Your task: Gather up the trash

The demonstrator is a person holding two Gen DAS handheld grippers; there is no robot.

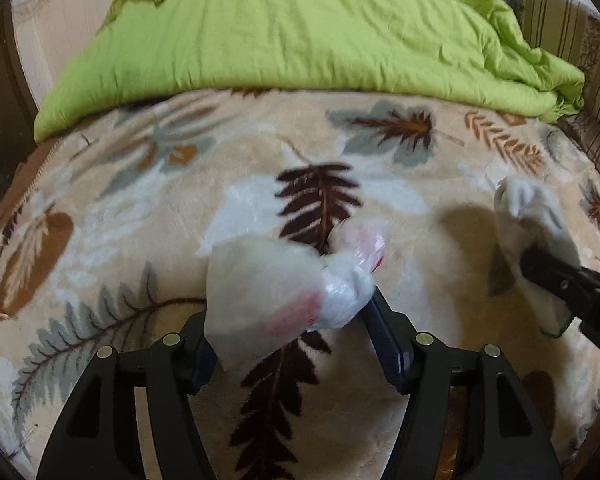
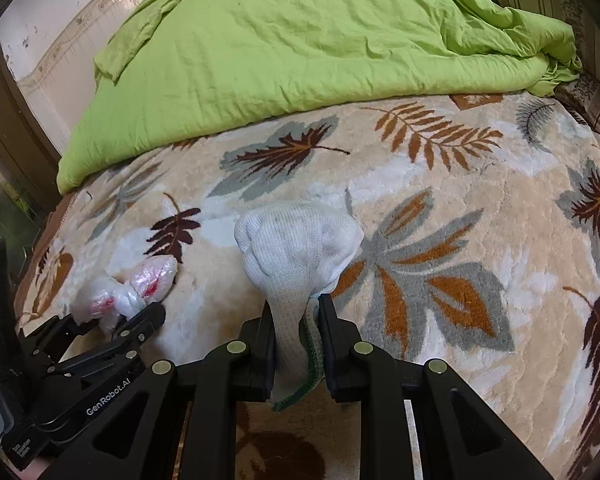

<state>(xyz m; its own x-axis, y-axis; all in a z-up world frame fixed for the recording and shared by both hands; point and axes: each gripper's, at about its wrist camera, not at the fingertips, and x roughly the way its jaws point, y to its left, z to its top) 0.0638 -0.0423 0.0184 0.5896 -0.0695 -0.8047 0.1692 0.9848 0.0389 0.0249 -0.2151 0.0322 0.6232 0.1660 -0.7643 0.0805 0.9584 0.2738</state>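
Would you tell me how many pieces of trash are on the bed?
2: a plastic bag between the left gripper's fingers, and a white glove in the right gripper.

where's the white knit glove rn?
Clamped by its cuff in the right gripper, the white knit glove hangs over the leaf-print blanket, right of the left gripper's plastic bag.

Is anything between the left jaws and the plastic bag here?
Nothing visible. The plastic bag already sits between the left gripper jaws on the blanket; whether they have closed on it is unclear.
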